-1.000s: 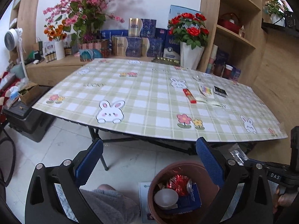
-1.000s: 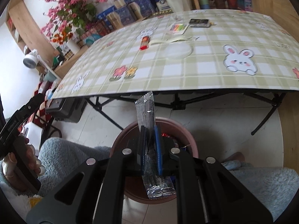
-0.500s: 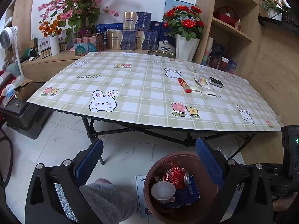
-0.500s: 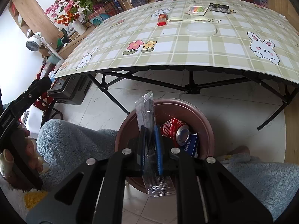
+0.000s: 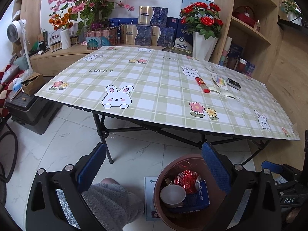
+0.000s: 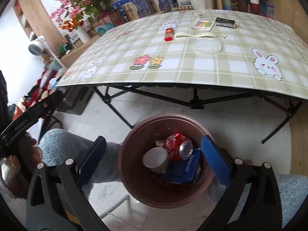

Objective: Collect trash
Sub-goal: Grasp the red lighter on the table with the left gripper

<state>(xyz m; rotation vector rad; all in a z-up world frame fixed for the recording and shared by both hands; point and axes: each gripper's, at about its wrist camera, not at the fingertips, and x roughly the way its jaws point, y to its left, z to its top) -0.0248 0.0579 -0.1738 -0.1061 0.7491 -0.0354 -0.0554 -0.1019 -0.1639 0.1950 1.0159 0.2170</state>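
Hovering wide and empty over one brown bin: right gripper, left gripper; holding one can, one cup, one box, partly overlapping

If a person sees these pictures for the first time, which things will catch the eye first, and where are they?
First, the brown bin on the floor before the table, holding a crushed red can, a paper cup and a blue box. Next, the plaid tablecloth with rabbits, and small litter near its right end, such as a red tube. Both grippers hang open over the bin.
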